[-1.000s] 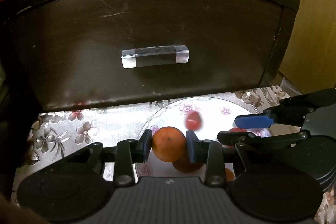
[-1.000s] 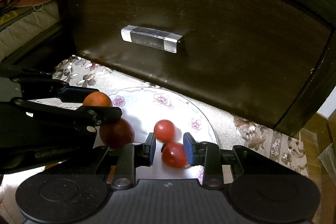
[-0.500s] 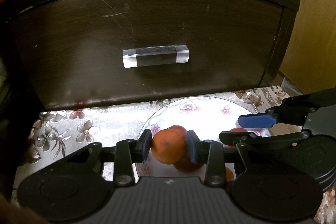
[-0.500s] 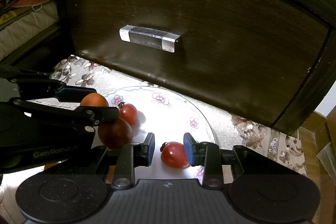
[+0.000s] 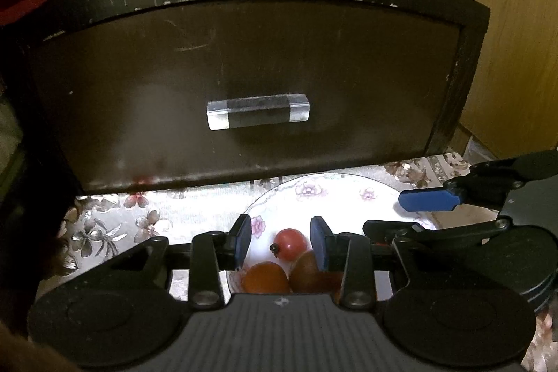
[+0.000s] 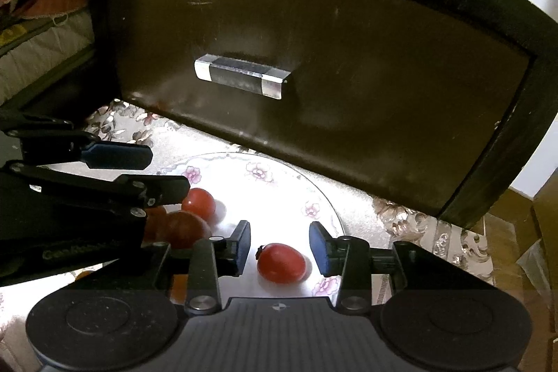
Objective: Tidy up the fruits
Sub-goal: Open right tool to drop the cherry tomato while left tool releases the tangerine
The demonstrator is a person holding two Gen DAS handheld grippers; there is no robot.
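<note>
Hovering over the floral plate, the right gripper has just been opening — a red tomato lies loose between its pads. The left gripper stands parted too, empty, above an orange and a small tomato.

Left hand-held gripper: black linkage arms, blue pads on fingers, silver screws at pivots, ribbed grey block behind, round black discs either side. Right hand-held gripper: same build, blue pads, silver screws. Faint pale lettering on the left unit's black flank.

Orange lower part hidden behind left hand-held gripper body.
</note>
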